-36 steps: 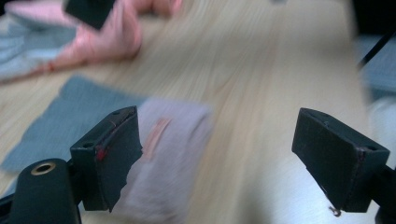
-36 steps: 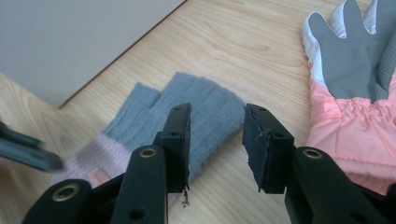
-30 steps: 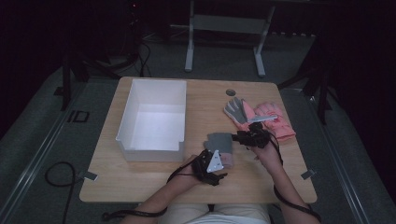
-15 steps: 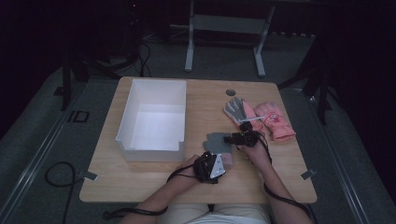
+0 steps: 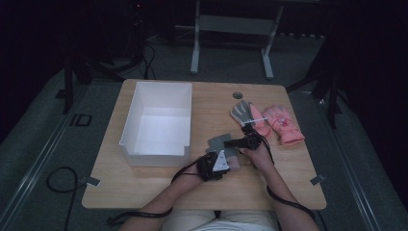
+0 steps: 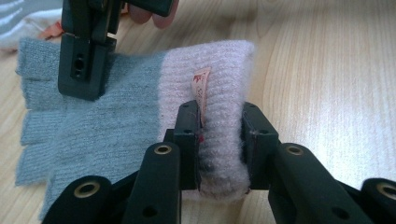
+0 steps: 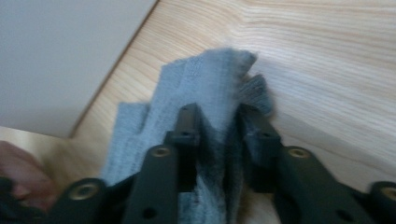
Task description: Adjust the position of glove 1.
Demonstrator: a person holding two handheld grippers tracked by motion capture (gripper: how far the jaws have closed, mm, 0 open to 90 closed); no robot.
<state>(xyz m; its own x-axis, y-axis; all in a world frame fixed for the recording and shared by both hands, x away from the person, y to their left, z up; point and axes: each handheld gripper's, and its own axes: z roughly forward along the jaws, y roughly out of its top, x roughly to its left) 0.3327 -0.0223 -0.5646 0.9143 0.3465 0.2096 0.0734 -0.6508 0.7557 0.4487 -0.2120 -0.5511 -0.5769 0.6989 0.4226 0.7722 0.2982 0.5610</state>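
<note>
Grey fingerless glove w/ pale pink cuff lies flat on the wooden worktop, near the front edge, just at 3 o'clock of the white bin's front corner. Left gripper has just been closing; its jaws now pinch the cuff, knit bunched up between the pads, a small paper tag standing at the fold. In the high view the left gripper sits at the glove's 6 o'clock end.

Right gripper, jaws also just closing, is clamped on the grey finger end, fabric ridged between its pads; the picture is blurred. From the left gripper view the right gripper comes down on the grey part at approx. 10 o'clock of the cuff. In the high view it meets the glove's 1 o'clock end.

Farther out, at 1 o'clock of the held glove: another grey glove, palm flat, then a pink pair beside it, the nearest pink one touching or overlapping it. A small dark round disc is set in the worktop beyond them at 12 o'clock.
</note>
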